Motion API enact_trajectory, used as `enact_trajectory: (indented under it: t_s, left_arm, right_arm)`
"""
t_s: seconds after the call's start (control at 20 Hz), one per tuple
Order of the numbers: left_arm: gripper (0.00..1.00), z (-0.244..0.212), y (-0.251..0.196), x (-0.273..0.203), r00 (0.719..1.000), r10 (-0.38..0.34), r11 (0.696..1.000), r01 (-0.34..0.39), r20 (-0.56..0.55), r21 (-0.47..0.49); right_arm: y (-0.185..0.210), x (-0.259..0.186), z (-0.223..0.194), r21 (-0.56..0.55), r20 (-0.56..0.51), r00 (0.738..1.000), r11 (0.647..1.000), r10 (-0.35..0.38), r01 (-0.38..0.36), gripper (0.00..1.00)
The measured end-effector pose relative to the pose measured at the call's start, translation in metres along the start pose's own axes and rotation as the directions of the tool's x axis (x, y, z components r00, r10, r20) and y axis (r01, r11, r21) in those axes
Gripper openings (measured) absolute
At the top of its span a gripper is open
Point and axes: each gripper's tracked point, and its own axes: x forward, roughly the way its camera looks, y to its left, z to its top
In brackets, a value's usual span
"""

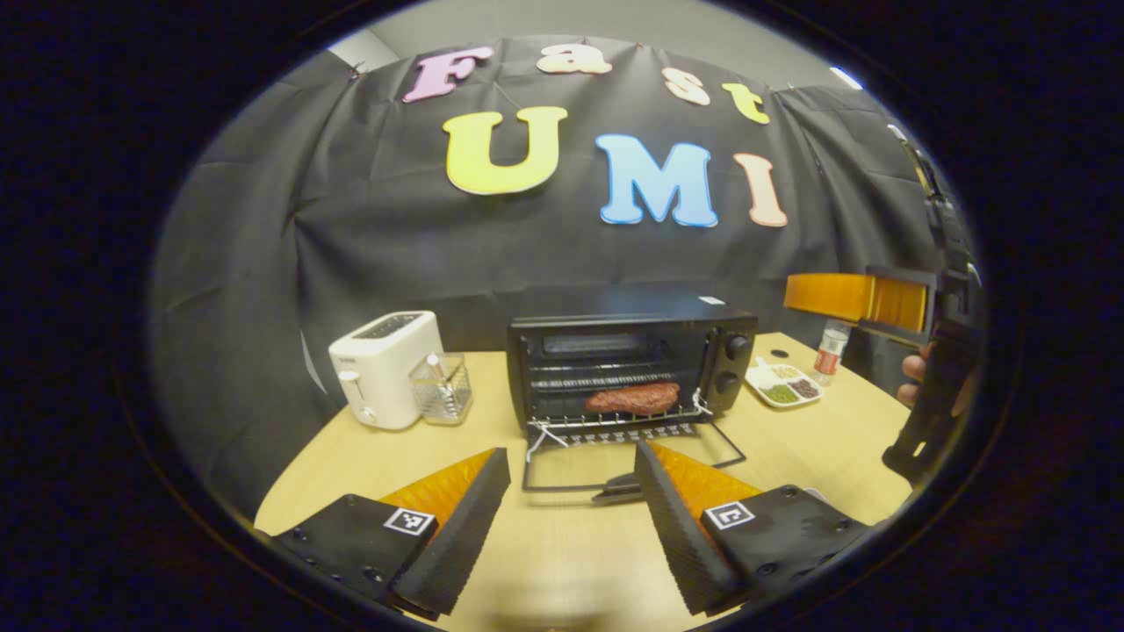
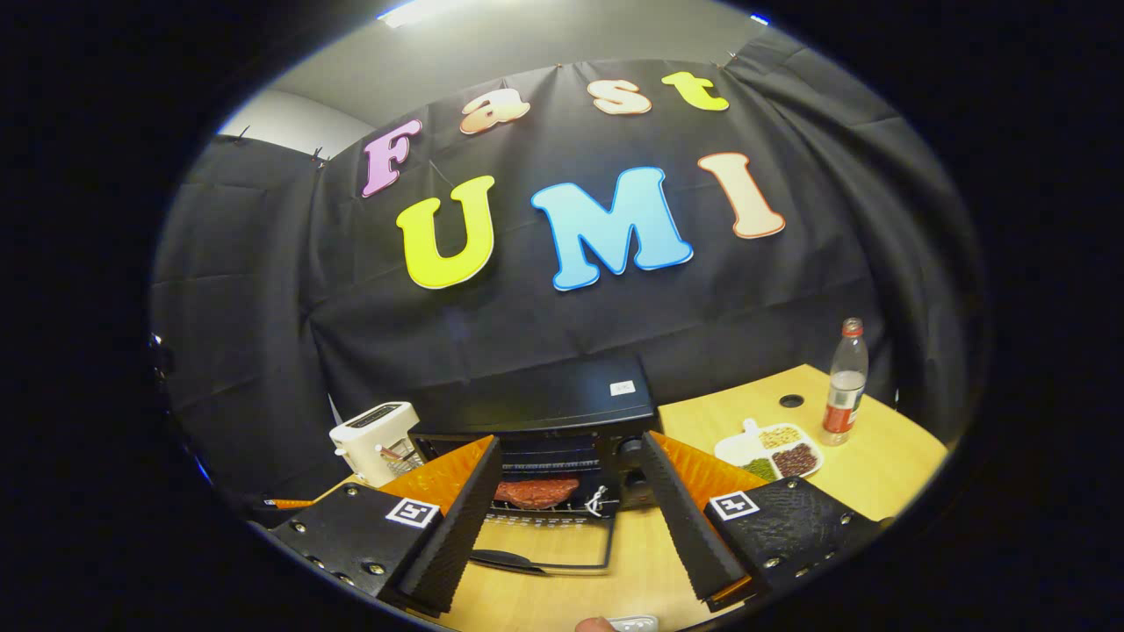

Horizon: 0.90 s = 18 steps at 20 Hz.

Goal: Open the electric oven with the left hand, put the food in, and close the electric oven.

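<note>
The oven [image 1: 632,364] was seen standing on the surface [image 1: 562,562] against the booth wall, and it is taken here as the landmark. Its door [image 1: 632,461] was found dropped fully open, lying flat in front of the oven, with the handle at the near edge. The food [image 1: 632,398], a reddish-brown slab, was seen resting on the wire rack [image 1: 615,420] inside the oven; the same was shown in the right gripper view [image 2: 536,491].

The left gripper [image 1: 571,527] was held in front of the oven, short of the door, fingers spread wide apart with nothing between them. The right gripper [image 2: 571,535] was likewise spread and empty, held before the oven and above the open door. In the left gripper view the right gripper [image 1: 856,298] was seen raised to the right of the oven, with a hand [image 1: 918,377] on its grip.

A toaster [image 1: 385,369] and a clear holder [image 1: 442,388] were seen left of the oven. A sectioned plate [image 1: 783,384] and a bottle [image 1: 831,349] were seen to its right.
</note>
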Motion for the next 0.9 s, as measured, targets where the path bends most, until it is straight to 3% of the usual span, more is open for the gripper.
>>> enact_trajectory:
  t_s: [0.1, 0.35, 0.45, 0.5, 0.75, 0.9]
  left_arm:
    - [0.96, -0.017, -0.013, 0.011, 0.998, -0.025, 1.0, 0.023, -0.065, -0.02]
    - [0.96, -0.055, -0.045, 0.037, 0.979, -0.081, 0.994, 0.065, -0.19, -0.09]
    - [1.0, -0.069, -0.053, 0.047, 0.969, -0.087, 0.995, 0.071, -0.229, -0.076]
    - [0.96, -0.075, -0.056, 0.051, 0.965, -0.083, 0.996, 0.071, -0.25, -0.06]
    - [1.0, -0.108, -0.07, 0.073, 0.937, -0.097, 0.994, 0.073, -0.335, -0.084]
    - [0.96, -0.115, -0.072, 0.089, 0.935, -0.091, 0.995, 0.071, -0.344, -0.07]
  right_arm:
    - [-0.017, -0.016, 0.011, -0.025, 0.022, 0.999, 0.999, -0.035, 0.036, 0.96]
    - [-0.053, -0.046, 0.019, -0.048, 0.033, 0.993, 0.992, -0.114, 0.116, 0.96]
    - [-0.064, -0.058, 0.018, -0.052, 0.024, 0.989, 0.988, -0.144, 0.145, 0.96]
    - [-0.07, -0.065, 0.018, -0.059, 0.023, 0.987, 0.985, -0.16, 0.161, 0.96]
    - [-0.088, -0.086, 0.015, -0.102, 0.014, 0.977, 0.971, -0.214, 0.215, 0.96]
    - [-0.093, -0.095, 0.009, -0.096, -0.004, 0.971, 0.967, -0.239, 0.238, 0.96]
